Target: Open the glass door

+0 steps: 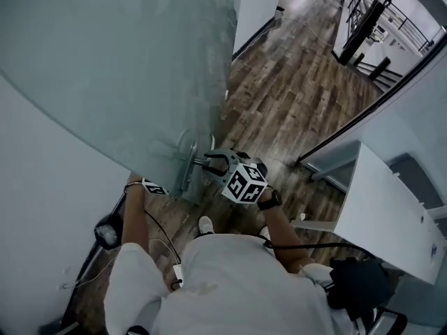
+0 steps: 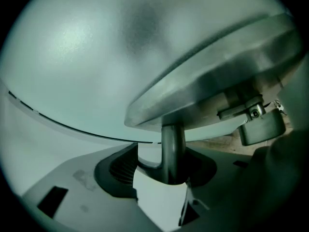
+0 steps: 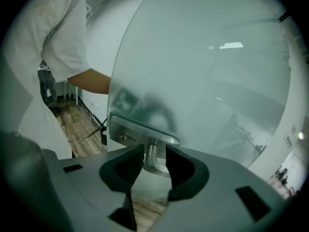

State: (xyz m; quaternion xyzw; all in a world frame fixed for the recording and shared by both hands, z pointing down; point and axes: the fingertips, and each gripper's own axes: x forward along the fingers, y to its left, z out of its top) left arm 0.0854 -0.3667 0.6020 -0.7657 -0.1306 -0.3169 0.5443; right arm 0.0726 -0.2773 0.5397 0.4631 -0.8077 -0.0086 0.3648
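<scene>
The frosted glass door (image 1: 105, 61) fills the upper left of the head view, with its metal handle (image 1: 187, 160) near the free edge. My right gripper (image 1: 209, 162) reaches that handle from the near side. In the right gripper view its jaws (image 3: 152, 151) stand open with the handle's stem (image 3: 152, 154) between the pads, below the lock plate (image 3: 130, 132). My left gripper (image 1: 155, 187) is on the other side of the glass, mostly hidden. In the left gripper view it (image 2: 159, 153) is open around the other stem (image 2: 172, 146), with a gap at the left pad, under the lever (image 2: 217, 76).
A white wall (image 1: 35, 222) runs close on the left. A white desk (image 1: 391, 215) stands at the right, a dark bag (image 1: 356, 285) below it. Wooden floor (image 1: 279, 96) stretches ahead past the door edge towards black railings (image 1: 363, 26). Cables (image 1: 157, 246) trail by the person's feet.
</scene>
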